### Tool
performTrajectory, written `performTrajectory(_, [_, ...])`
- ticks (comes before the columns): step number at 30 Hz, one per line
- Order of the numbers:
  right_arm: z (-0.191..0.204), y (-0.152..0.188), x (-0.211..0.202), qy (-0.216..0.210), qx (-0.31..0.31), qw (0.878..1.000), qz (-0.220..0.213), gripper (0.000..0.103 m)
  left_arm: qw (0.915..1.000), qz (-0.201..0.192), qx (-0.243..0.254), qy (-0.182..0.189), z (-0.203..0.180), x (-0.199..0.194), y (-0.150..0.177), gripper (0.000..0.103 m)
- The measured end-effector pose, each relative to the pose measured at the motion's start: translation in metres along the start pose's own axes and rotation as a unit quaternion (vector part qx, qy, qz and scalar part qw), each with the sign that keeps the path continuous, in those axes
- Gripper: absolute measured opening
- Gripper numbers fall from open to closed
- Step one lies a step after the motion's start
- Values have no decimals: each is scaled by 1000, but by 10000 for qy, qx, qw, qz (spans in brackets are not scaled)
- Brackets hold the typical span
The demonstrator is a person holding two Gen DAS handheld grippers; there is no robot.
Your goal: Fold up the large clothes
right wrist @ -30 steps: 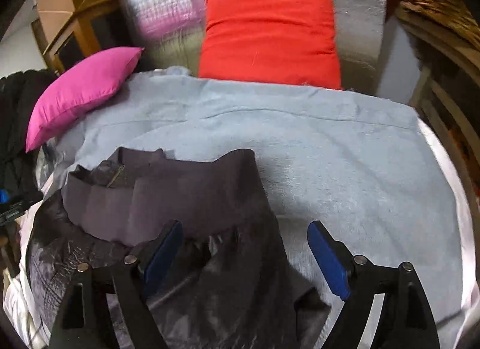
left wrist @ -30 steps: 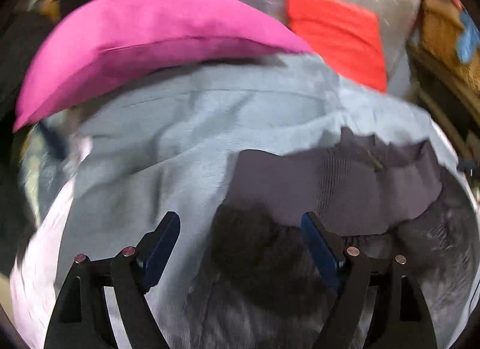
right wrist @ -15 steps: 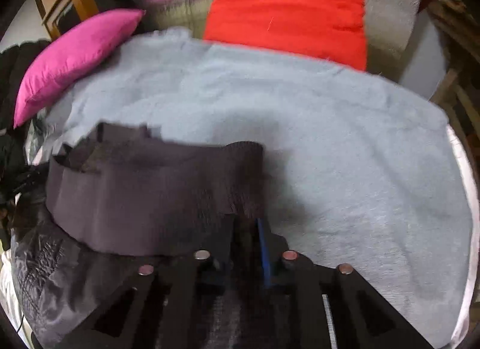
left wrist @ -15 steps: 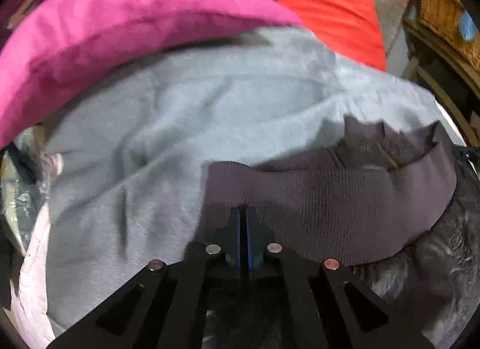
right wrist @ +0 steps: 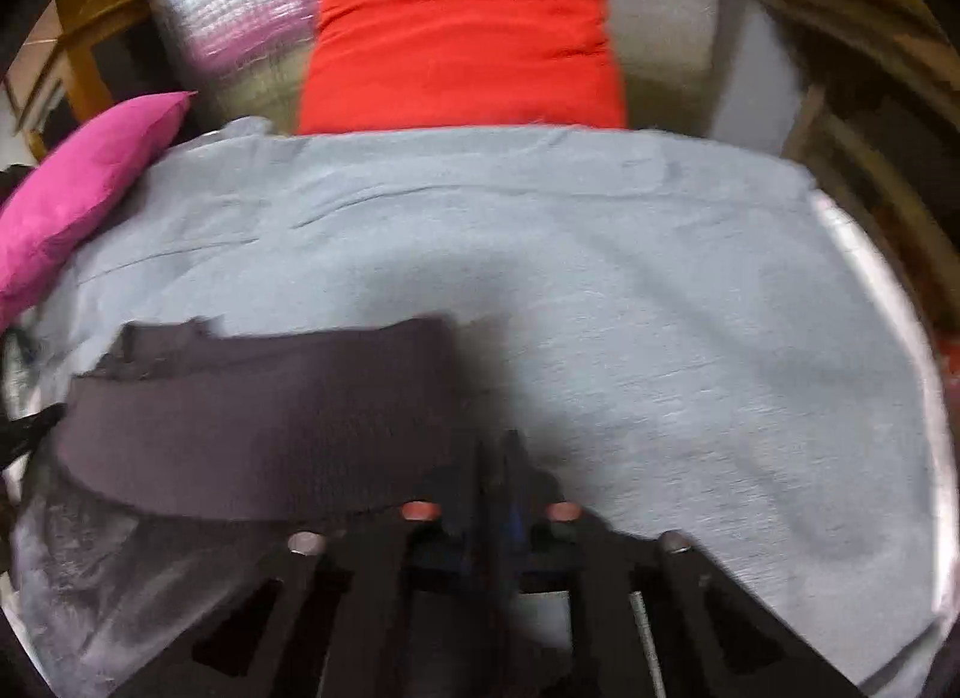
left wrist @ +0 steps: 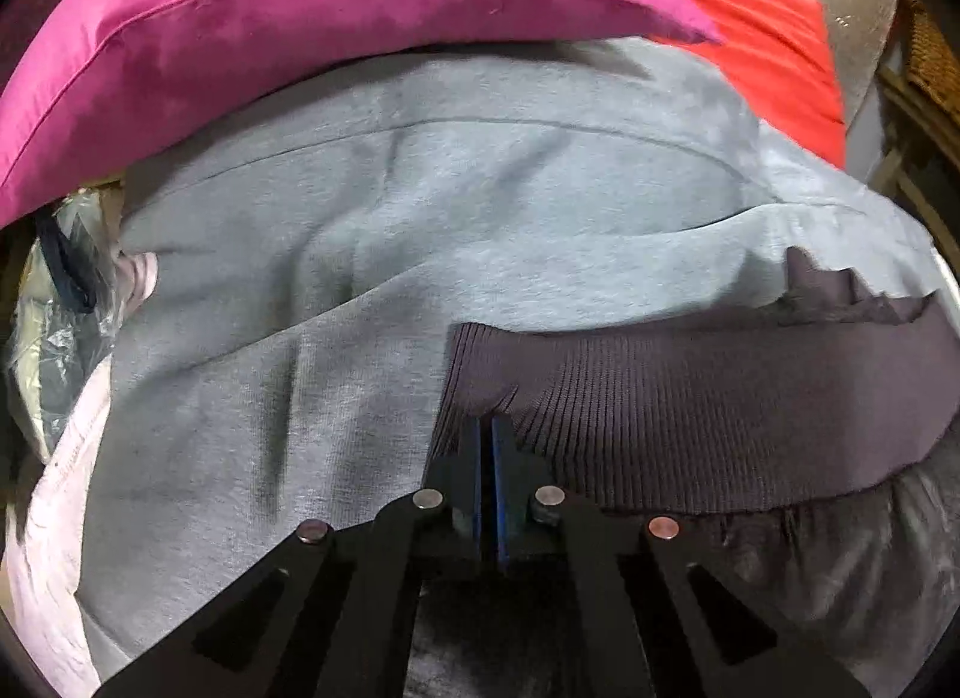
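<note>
Dark garment [left wrist: 690, 428]: ribbed hem pinched at one end by the left hand-held gripper [left wrist: 487, 428], jaws closed on the knit. The right hand-held gripper [right wrist: 498, 446], also closed, appears clamped on the other end, though that view is blurred. Garment lies on a grey blanket [right wrist: 630, 290], pink cushion [left wrist: 300, 26] and red cushion [right wrist: 462, 26] behind.

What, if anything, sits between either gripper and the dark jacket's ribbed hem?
Nothing visible. The left gripper and right gripper are each shut on the ribbed hem of the dark jacket, at opposite ends, over the grey blanket.
</note>
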State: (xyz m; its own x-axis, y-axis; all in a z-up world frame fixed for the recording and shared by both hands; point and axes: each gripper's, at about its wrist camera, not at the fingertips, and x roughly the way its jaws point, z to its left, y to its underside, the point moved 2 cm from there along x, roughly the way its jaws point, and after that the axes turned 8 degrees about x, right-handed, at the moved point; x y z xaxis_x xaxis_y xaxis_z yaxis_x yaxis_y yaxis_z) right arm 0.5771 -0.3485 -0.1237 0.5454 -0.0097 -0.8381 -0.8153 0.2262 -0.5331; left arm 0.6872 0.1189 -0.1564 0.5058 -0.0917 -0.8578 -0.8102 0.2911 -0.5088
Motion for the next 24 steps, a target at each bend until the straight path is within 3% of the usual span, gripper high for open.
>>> performTrajectory(2, [-24, 3, 5, -144, 405, 9989, 169, 1, 9999, -2, 94, -47, -4, 1, -1, 4])
performTrajectory(5, [-32, 8, -4, -606, 469, 9969, 169, 1, 9996, -112, 257, 31, -10, -6, -5, 9])
performTrajectory(8, [-39, 1, -25, -896, 756, 9929, -181, 7, 9992, -356, 36, 154, -5, -25, -10, 65])
performTrajectory(9, [-37, -3, -31, -993, 800, 9915, -239, 26, 9978, -642, -88, 131, 0, -38, -11, 73])
performTrajectory(10, [-31, -7, -32, -1100, 807, 9904, -232, 72, 9965, -818, -151, 96, 3, -45, -13, 75])
performTrajectory(11, [-24, -9, -34, -1251, 802, 9887, -204, 95, 9952, -951, -223, 85, 8, -52, -14, 78])
performTrajectory(12, [-15, -10, -36, -1438, 764, 9864, -240, 103, 9950, -940, -272, 195, 11, -53, -15, 78])
performTrajectory(13, [-9, -9, -38, -1543, 626, 9857, -259, 103, 9955, -861, -271, 303, 12, -51, -17, 78])
performTrajectory(15, [10, -6, -32, -1358, 179, 9905, -101, 103, 9976, -539, -78, 432, 6, -36, -17, 78])
performTrajectory(17, [25, -5, -10, -1253, -93, 9915, 351, 89, 9980, -318, 165, 514, -4, -26, -8, 78])
performTrajectory(19, [34, -5, 6, -1137, -186, 9914, 613, 45, 9981, -79, 327, 525, -17, -13, -5, 78])
performTrajectory(20, [38, -5, 13, -1102, -202, 9909, 751, 37, 9976, -19, 419, 559, -23, -9, -5, 65])
performTrajectory(21, [42, -4, 17, -1005, -301, 9909, 846, 33, 9976, -45, 484, 502, -26, -10, -4, 22])
performTrajectory(22, [45, -1, 16, -949, -442, 9909, 840, 15, 9973, -2, 536, 501, -29, -9, -7, 4])
performTrajectory(23, [44, 2, 11, -875, -619, 9911, 789, 15, 9974, -32, 496, 530, -29, -11, -9, 5])
performTrajectory(24, [47, 1, 2, -763, -809, 9920, 604, 13, 9973, -175, 509, 491, -30, -16, -12, 0])
